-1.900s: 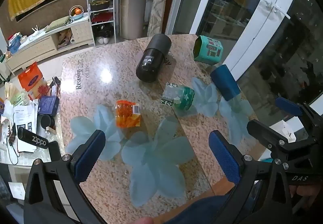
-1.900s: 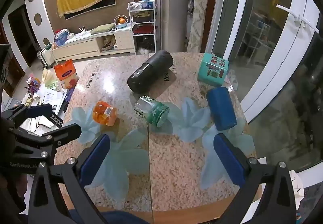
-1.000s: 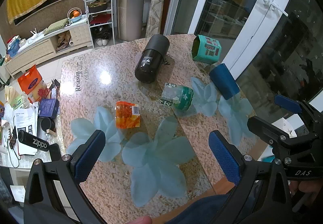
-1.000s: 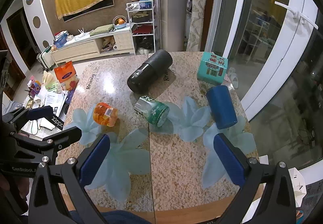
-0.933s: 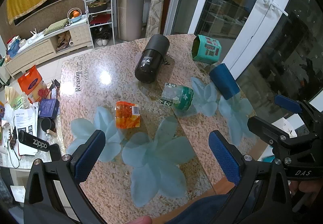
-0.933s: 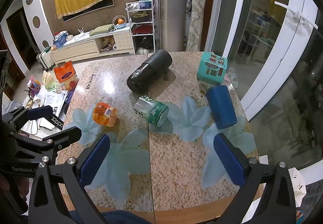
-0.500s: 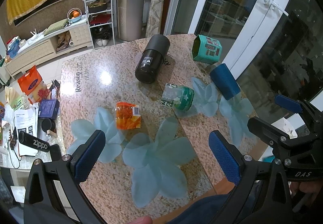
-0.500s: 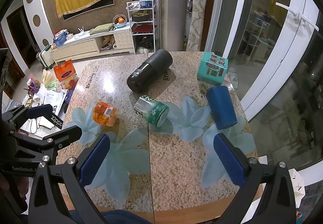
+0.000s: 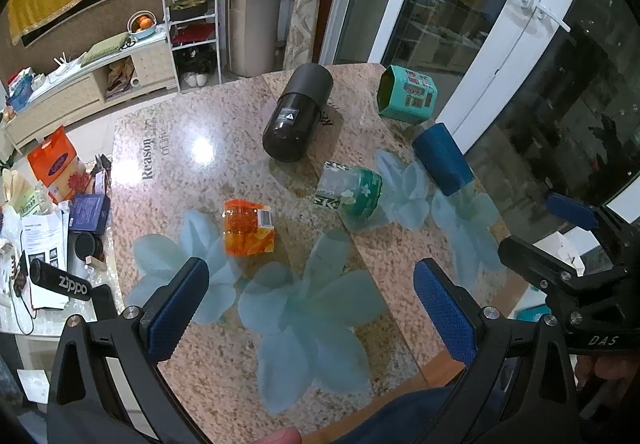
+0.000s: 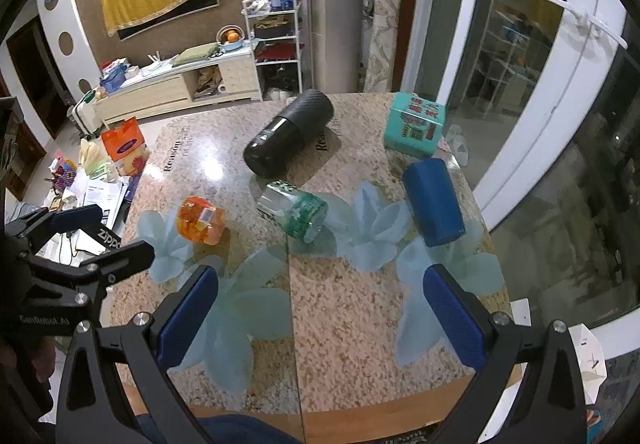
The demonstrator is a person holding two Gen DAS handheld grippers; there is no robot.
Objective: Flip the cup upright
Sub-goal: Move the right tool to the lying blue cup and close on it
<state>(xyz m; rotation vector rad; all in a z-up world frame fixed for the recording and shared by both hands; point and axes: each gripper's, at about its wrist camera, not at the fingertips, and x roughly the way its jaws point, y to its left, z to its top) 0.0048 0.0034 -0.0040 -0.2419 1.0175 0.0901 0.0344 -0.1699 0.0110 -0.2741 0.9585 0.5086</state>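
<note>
Task not begun, as judged: nothing is held and the cup [image 10: 433, 202] is seen lying on its side on the table [image 10: 344, 324].

Which item is the cup is a judgement: the blue cup is taken as the target, though a green jar [image 10: 294, 212], a black flask [image 10: 288, 138], a teal box [image 10: 416, 130] and an orange pack [image 10: 201, 221] are also down.

Landmark, the jar: the cup lies to its right, near the table's window-side edge; the flask is beyond the jar, the box beyond the cup, the pack to the jar's left.

Right gripper [image 10: 320, 310]: jaws spread wide, empty, held above the near table edge. The cup is ahead and right of its midline, well apart from the fingers.

Left gripper [image 9: 310, 306]: jaws likewise wide, empty. The cup [image 9: 442, 160] is seen far ahead and right.

Left to do: approach, grasp, rotate upright, set down.
</note>
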